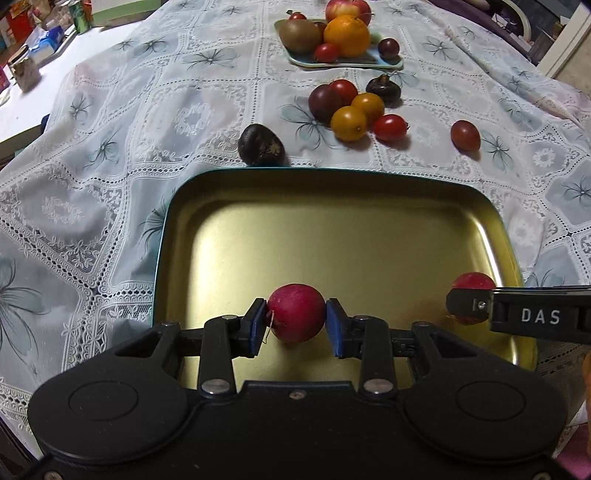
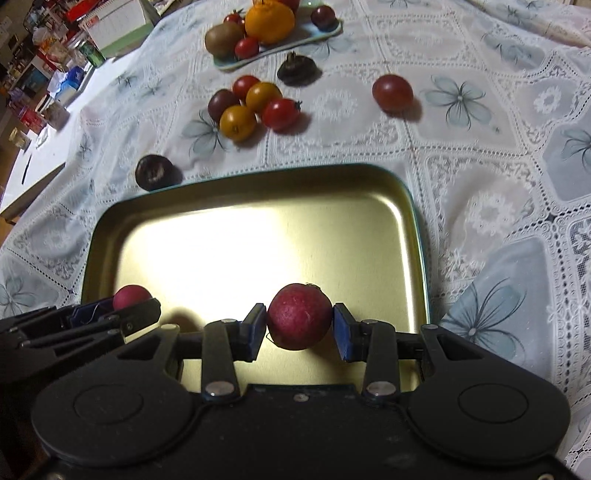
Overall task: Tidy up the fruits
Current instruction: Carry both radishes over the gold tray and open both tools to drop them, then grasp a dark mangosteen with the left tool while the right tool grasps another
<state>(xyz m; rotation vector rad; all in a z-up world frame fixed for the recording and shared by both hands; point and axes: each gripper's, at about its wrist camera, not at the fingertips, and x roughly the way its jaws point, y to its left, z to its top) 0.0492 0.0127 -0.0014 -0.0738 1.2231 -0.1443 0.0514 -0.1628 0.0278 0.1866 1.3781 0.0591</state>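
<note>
Hovering over the gold tray (image 1: 369, 192), each gripper — left (image 1: 295, 321), right (image 2: 300, 323) — clenches one red fruit (image 1: 295, 312), (image 2: 299, 315). Risk: released from this height, a round fruit may roll or bounce over the low rim onto the table (image 1: 110, 147).

Gold-toned tray (image 1: 369, 236) with teal rim; white lace tablecloth (image 1: 122, 206) bearing grey-blue flowers; red, perhaps magenta, fruit (image 1: 296, 312).

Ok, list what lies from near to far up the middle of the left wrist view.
Left gripper holding a red radish → gold tray → dark chestnut-like fruit → cluster of small tomatoes → far plate with kiwi and orange.
</note>
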